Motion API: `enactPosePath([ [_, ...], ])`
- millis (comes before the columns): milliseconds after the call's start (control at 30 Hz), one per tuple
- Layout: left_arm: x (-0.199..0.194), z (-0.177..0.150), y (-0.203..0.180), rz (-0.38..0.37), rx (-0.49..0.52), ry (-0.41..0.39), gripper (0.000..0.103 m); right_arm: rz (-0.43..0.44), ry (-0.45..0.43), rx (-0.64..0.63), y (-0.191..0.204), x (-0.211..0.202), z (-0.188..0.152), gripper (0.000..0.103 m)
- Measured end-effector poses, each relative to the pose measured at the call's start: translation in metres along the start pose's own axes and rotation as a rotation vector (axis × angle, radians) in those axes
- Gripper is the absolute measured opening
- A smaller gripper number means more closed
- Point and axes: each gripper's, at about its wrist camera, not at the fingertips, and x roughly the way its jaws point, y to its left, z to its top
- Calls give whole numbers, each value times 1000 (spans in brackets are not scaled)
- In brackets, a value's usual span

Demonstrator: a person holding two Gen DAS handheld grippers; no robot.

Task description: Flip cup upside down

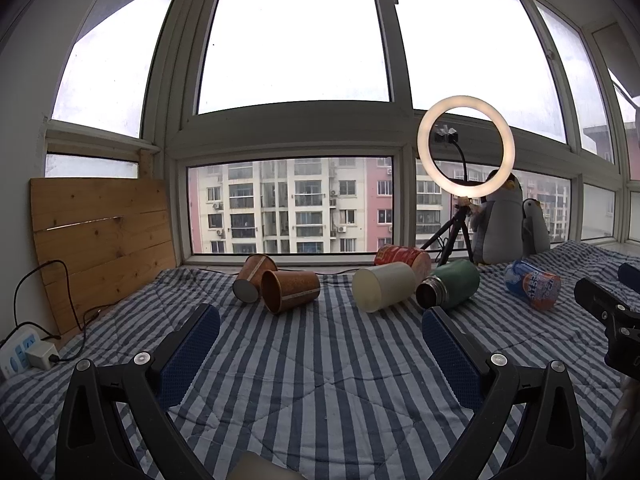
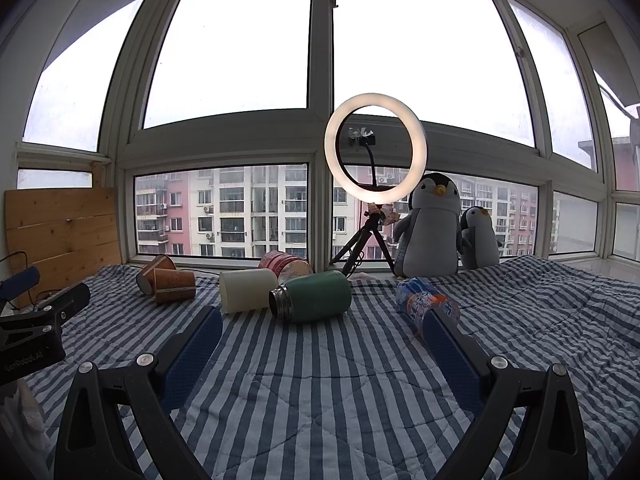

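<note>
Left hand-held gripper [image 1: 320,344] hovers over the striped bed cover [image 1: 320,380], fingers spread wide, nothing between them. Right hand-held gripper [image 2: 322,344] likewise wide apart and empty, also above the cover. All cups lie on their sides ahead of the grippers, near the window sill. Ahead-left of the left gripper: two brown paper cups, the nearer brown cup [image 1: 290,291] with its mouth facing the camera, the farther brown cup [image 1: 253,278] touching it with its base showing. Straight ahead: white cup [image 1: 384,286], with a red printed cup [image 1: 404,258] just behind it. Green flask [image 2: 310,297] lies dead ahead of the right gripper, metal mouth pointing left, just beside the white cup. Blue-orange cup [image 2: 426,306] lies ahead-right, partly hidden behind the right gripper's right finger. Ring light [image 2: 375,148] on a tripod and two penguin plush toys [image 2: 434,226] stand behind, at the window. Wooden board [image 1: 104,236] leans far left, power strip [image 1: 20,354] below it.
</note>
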Motion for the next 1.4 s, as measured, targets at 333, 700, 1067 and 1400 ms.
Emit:
enactPosePath([
  [333,25,-2,1,-45,-10,111,102,33,57,24,-4,10,-3,99],
  [700,78,45,-15,-99,95,294,102,198,264,110,-37,31,9,99],
  [1067,219,104,-66,-214,104,526,102,267,341,110,-71,50,18,97],
  [1400,344,96,-112,-174,149,645,101,333,379,146,-84,60,6,91],
])
